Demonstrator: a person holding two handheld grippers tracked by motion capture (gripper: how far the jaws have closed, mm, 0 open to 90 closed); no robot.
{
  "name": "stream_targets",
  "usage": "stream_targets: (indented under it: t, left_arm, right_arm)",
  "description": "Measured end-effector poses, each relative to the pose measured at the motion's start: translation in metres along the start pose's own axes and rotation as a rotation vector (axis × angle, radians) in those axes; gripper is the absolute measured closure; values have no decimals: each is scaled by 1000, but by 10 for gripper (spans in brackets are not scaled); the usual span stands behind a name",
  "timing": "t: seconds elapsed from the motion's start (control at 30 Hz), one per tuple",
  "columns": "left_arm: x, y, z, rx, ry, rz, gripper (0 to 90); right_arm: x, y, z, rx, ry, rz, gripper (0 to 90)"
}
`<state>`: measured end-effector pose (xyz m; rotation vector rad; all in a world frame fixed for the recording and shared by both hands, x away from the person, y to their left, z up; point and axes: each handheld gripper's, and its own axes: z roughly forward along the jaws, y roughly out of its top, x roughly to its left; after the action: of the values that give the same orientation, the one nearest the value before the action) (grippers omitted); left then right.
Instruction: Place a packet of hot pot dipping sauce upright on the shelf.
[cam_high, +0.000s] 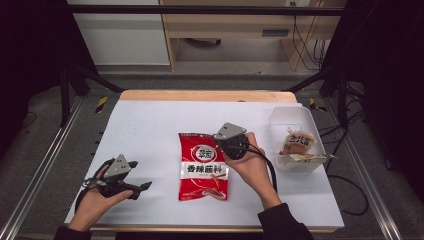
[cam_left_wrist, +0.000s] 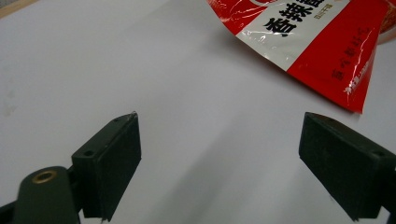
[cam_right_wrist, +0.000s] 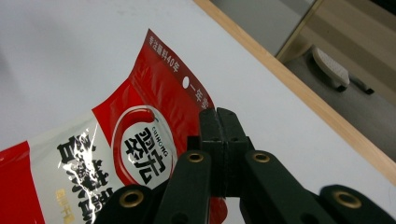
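At the glossy red foil sauce packet's (cam_right_wrist: 140, 140) edge, the right gripper (cam_right_wrist: 219, 122) pinches shut, lifting it; the left gripper (cam_left_wrist: 219, 154) waits open, empty.

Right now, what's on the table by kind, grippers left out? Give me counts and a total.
Red seasoning pouch: 1
Clear plastic container: 1
Wrapped snacks inside the container: 1 plain to see; a second flat packet seems to lie across its front rim
Total: 4, if that packet counts
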<state>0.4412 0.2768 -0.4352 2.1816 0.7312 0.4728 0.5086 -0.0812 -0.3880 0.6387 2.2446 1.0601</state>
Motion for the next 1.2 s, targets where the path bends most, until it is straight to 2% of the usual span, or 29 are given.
stream_targets:
  t: [0.03, 0.27, 0.6, 0.63, 0.87, 1.2]
  left_arm:
    - [0, 3, 1, 0, 0, 4, 128]
    - [5, 17, 0, -4, 2, 14, 131]
    - [14, 48, -4, -6, -7, 50, 132]
    - [15, 54, -3, -10, -10, 52, 132]
    - [18, 68, 2, -6, -17, 57, 145]
    - [18, 83, 14, -6, -29, 86, 202]
  right_arm:
    - [0, 3, -2, -19, 9, -2, 900]
    - [0, 9, -8, -52, 21, -2, 900]
    - [11, 25, -14, -95, 67, -61, 900]
    - [11, 28, -14, -97, 68, -71, 900]
    - [16, 42, -18, -104, 88, -110, 900]
    - [26, 47, -22, -115, 124, -146, 900]
